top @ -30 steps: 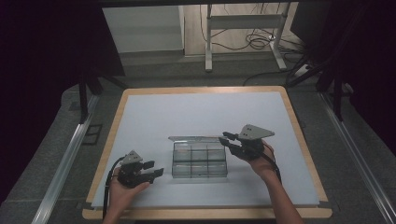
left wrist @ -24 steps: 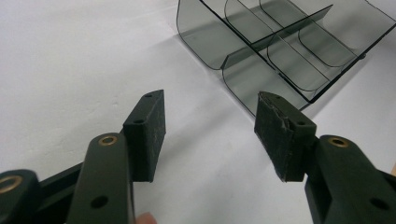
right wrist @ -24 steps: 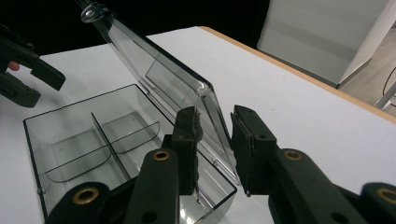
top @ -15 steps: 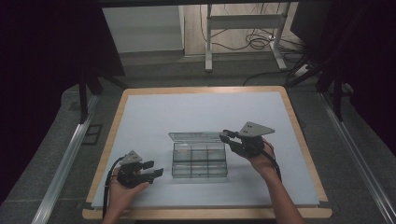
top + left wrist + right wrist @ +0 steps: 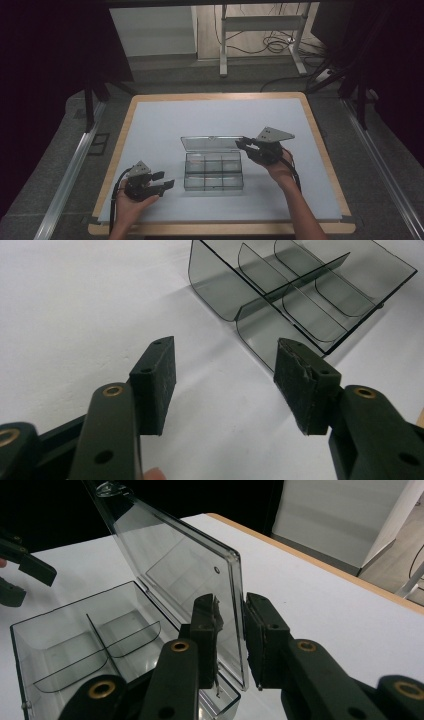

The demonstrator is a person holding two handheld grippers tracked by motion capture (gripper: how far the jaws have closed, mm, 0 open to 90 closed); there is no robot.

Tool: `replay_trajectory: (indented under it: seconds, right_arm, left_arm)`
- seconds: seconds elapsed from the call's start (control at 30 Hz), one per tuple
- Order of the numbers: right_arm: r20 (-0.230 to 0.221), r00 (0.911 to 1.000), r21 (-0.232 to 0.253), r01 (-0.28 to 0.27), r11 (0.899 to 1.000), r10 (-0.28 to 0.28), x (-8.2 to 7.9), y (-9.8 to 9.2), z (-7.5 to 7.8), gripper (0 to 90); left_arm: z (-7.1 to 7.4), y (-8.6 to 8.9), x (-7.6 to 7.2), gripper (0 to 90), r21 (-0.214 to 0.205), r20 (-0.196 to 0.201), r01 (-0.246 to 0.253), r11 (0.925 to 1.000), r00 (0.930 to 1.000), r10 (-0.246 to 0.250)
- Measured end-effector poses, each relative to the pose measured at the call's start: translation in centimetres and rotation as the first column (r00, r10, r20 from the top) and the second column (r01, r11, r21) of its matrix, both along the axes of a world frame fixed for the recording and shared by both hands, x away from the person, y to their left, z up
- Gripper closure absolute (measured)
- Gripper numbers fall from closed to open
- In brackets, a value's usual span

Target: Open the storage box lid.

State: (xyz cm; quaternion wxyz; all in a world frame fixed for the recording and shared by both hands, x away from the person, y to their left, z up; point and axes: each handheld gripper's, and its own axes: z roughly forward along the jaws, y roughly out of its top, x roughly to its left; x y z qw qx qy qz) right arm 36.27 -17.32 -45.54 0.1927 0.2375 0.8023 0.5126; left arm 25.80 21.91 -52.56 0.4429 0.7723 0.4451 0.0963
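Two grippers, right gripper (image 5: 231, 630) closing astride the upright lid (image 5: 175, 570), left gripper (image 5: 225, 375) open beside the box (image 5: 300, 295).

No readable text, label, brand, number or sign anywhere. Plain clear plastic on the compartment box (image 5: 213, 171). Bare white on the table (image 5: 165, 120).

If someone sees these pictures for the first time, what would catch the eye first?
Probably the clear plastic box with empty compartments, in the middle of the white table, its lid standing up. The right hand-held gripper has been closing its jaws around the lid's edge, and a thin gap is visible on both sides of it. The left hand-held gripper waits open beside the box, holding nothing.
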Motion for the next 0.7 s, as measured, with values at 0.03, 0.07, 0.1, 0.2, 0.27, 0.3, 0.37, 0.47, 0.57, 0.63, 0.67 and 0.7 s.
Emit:
replay_trajectory:
  seconds: [0.03, 0.07, 0.1, 0.2, 0.27, 0.3, 0.37, 0.47, 0.57, 0.63, 0.67, 0.7]
  right_arm:
    - [0.000, 1.0000, 0.001, 0.000, 1.000, 0.000, 0.1, 0.0, 0.0, 74.0]
    - [-0.004, 1.0000, 0.007, 0.001, 1.000, -0.001, 0.2, -0.1, 0.0, 74.3]
    - [-0.004, 1.0000, 0.007, 0.001, 1.000, -0.001, 0.2, -0.1, 0.0, 74.3]
    - [-0.008, 1.0000, 0.013, 0.000, 1.000, 0.000, 0.4, -0.1, 0.0, 74.7]
    - [-0.009, 1.0000, 0.016, 0.001, 1.000, -0.001, 0.6, -0.1, 0.0, 75.1]
    - [-0.009, 1.0000, 0.016, 0.001, 1.000, -0.001, 0.6, -0.1, 0.0, 75.1]
    - [-0.013, 0.9999, 0.016, -0.001, 1.000, 0.001, 0.7, -0.1, 0.1, 75.3]
    - [-0.016, 0.9999, 0.015, 0.002, 1.000, -0.002, 0.9, -0.2, 0.1, 75.8]
    - [-0.017, 0.9998, 0.015, 0.006, 1.000, -0.005, 1.0, -0.1, 0.1, 76.1]
    - [-0.016, 0.9999, 0.015, 0.006, 1.000, -0.006, 1.1, -0.1, 0.1, 76.4]
    - [-0.021, 0.9997, 0.016, 0.009, 1.000, -0.009, 1.2, -0.1, 0.1, 76.5]
    - [-0.020, 0.9997, 0.015, 0.010, 1.000, -0.010, 1.2, -0.1, 0.1, 76.7]
  left_arm:
    - [0.0, 0.0, 0.0, 43.0, -0.001, -0.001, 0.000, 1.0000, 1.0000, 0.000]
    - [0.0, 0.0, 0.0, 42.9, -0.001, -0.002, -0.001, 1.0000, 1.0000, 0.001]
    - [0.0, 0.1, 0.0, 42.9, 0.000, -0.003, -0.001, 1.0000, 1.0000, 0.001]
    - [0.0, 0.0, 0.0, 42.8, -0.002, -0.003, -0.001, 1.0000, 1.0000, 0.001]
    - [0.0, 0.0, 0.0, 42.7, -0.001, -0.004, -0.001, 1.0000, 1.0000, 0.001]
    - [0.0, 0.0, 0.0, 42.7, -0.001, -0.004, 0.000, 1.0000, 1.0000, 0.000]
    - [-0.1, 0.0, 0.0, 42.6, -0.002, -0.005, 0.000, 1.0000, 1.0000, 0.000]
    - [-0.1, -0.1, 0.0, 42.5, -0.001, -0.005, 0.003, 1.0000, 1.0000, -0.003]
    - [-0.1, -0.1, 0.1, 42.5, 0.000, -0.006, 0.004, 1.0000, 1.0000, -0.004]
    - [-0.1, -0.1, 0.1, 42.5, -0.001, -0.005, 0.004, 1.0000, 1.0000, -0.004]
    - [-0.1, -0.1, 0.1, 42.4, -0.001, -0.005, 0.003, 1.0000, 1.0000, -0.003]
    - [-0.1, 0.0, 0.1, 42.4, -0.001, -0.005, 0.003, 1.0000, 1.0000, -0.003]
